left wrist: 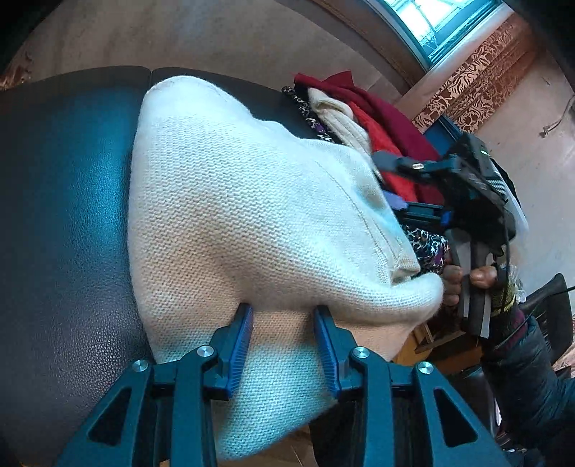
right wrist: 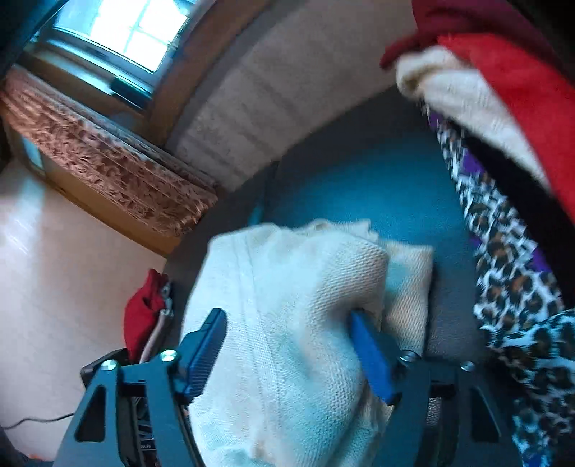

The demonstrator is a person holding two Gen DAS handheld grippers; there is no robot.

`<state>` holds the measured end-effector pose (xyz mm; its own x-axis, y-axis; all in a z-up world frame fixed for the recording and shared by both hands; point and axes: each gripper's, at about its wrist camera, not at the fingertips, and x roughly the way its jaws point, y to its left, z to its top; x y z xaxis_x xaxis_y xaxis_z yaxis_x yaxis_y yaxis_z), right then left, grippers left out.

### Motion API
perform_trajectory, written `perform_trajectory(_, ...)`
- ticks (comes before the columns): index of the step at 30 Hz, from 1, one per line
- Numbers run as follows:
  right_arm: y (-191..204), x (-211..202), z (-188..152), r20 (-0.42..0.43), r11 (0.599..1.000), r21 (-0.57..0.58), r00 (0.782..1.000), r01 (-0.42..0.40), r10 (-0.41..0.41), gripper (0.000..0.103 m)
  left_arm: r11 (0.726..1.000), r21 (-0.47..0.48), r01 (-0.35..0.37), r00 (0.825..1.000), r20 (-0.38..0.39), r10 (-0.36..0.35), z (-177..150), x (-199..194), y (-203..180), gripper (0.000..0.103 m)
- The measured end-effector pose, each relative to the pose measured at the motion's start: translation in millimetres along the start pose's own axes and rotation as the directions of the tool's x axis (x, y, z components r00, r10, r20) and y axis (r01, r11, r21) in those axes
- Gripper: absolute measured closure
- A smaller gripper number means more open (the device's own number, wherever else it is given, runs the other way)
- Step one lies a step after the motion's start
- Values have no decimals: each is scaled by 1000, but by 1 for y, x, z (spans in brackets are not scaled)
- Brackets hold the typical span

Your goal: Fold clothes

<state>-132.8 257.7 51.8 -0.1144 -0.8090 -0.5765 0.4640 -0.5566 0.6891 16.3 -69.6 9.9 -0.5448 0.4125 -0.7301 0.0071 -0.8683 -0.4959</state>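
A cream knit sweater (left wrist: 251, 201) lies on a dark leather surface (left wrist: 64, 201), partly lifted. My left gripper (left wrist: 284, 312) has its blue pads (left wrist: 239, 345) apart, with the sweater's near edge lying between them. The right gripper shows in the left wrist view at the sweater's right edge (left wrist: 395, 172), held by a hand. In the right wrist view the right gripper (right wrist: 287, 316) has its blue fingers (right wrist: 370, 355) wide apart, with the sweater (right wrist: 287, 287) bunched between them.
A pile of clothes (left wrist: 366, 118), red, cream and leopard print, sits at the far right of the surface; it also fills the right of the right wrist view (right wrist: 510, 251). A window (right wrist: 118, 32) and patterned curtain (right wrist: 107, 165) are behind. A red cloth (right wrist: 143, 309) lies below.
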Motion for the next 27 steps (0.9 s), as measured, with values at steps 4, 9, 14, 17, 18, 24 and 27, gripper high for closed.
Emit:
perform_trajectory(4, -4, 8, -1, -12, 999, 9, 999, 52, -52, 58, 999, 32, -18, 1000, 11, 18, -1, 2, -5, 68)
perform_trajectory(9, 28, -11, 6, 54, 963, -150, 975, 222, -216, 91, 988, 131, -77, 997, 15, 75, -4, 4, -18, 67)
perform_trajectory(14, 25, -7, 3, 65, 887, -233, 916, 400, -396, 92, 978, 175, -112, 994, 10, 112, -5, 7, -24, 66)
perform_trajectory(17, -7, -19, 0, 69, 982, -45, 981, 183, -180, 87, 981, 165, -102, 995, 0, 104, -2, 7, -22, 66)
perform_trajectory(18, -15, -23, -1, 93, 992, -1, 988, 124, -123, 72, 982, 159, -97, 995, 0, 98, -2, 8, -22, 66)
perform_trajectory(24, -19, -18, -1, 123, 998, 34, 992, -43, 39, 6, 988, 127, -85, 996, 1, 86, 2, 12, -19, 66)
perform_trajectory(27, -18, 8, -1, 51, 996, 67, 998, -51, 47, 6, 989, 121, -86, 996, 6, 86, 2, 12, -20, 65)
